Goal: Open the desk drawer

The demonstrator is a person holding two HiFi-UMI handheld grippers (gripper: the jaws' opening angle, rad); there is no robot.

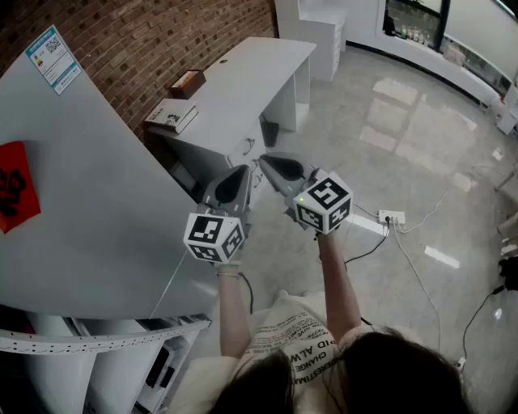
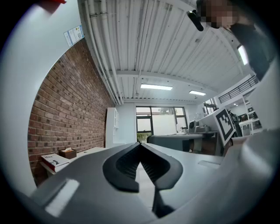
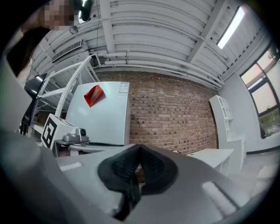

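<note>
A white desk (image 1: 251, 73) stands against the brick wall, and its drawer front with a small handle (image 1: 247, 147) faces me. The desk also shows at the left of the left gripper view as the desk (image 2: 89, 152), and at the right of the right gripper view as the desk (image 3: 214, 154). My left gripper (image 1: 244, 170) (image 2: 140, 145) is held level in the air short of the drawer, shut with nothing between its jaws. Beside it my right gripper (image 1: 262, 160) (image 3: 139, 148) is also shut and empty, its tip close to the drawer handle but apart from it.
A book (image 1: 171, 115) and a brown tissue box (image 1: 187, 83) lie on the desk. A large grey curved panel (image 1: 97, 210) with a red paper fills the left. A power strip (image 1: 391, 217) and cables lie on the floor to the right. A white cabinet (image 1: 320, 24) stands beyond the desk.
</note>
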